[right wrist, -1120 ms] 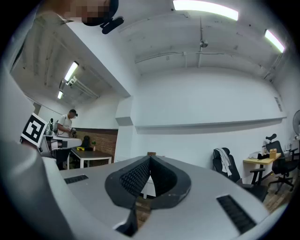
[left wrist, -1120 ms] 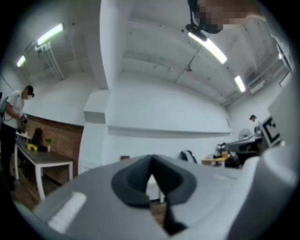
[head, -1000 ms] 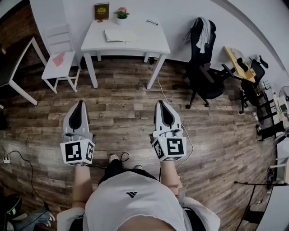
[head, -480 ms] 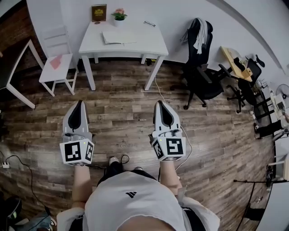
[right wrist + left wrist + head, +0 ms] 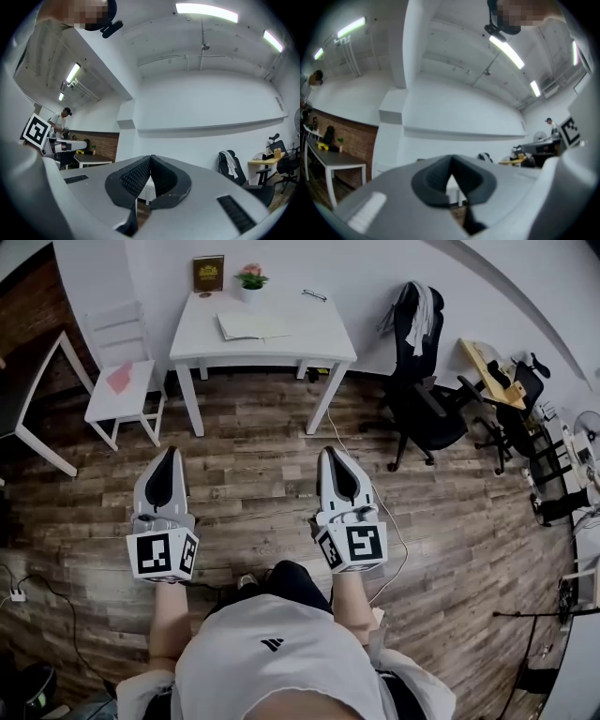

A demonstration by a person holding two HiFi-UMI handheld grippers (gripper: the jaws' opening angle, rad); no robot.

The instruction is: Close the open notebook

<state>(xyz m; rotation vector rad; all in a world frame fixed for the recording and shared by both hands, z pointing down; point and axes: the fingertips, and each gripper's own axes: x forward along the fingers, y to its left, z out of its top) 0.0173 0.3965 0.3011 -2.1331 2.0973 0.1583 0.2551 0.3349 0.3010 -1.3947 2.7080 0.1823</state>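
An open notebook (image 5: 249, 325) with pale pages lies flat on the white table (image 5: 319, 337) at the top of the head view, far ahead of me. My left gripper (image 5: 169, 453) and right gripper (image 5: 334, 454) are held side by side over the wooden floor, well short of the table, both pointing toward it. Each one's jaws meet at the tips with nothing between them. In the left gripper view the left gripper (image 5: 451, 159) is shut, and in the right gripper view the right gripper (image 5: 151, 158) is shut; the white table shows only as a sliver behind the tips.
On the table stand a brown book (image 5: 209, 273), a potted plant (image 5: 250, 279) and glasses (image 5: 314, 294). A white chair (image 5: 119, 376) is left of the table, a black office chair (image 5: 422, 381) to its right. A cable (image 5: 361, 470) runs across the floor near my right gripper.
Both grippers stayed shut. The table, chairs and floor have shifted in the head view as I move across the floor toward the table; my leg now shows between the arms.
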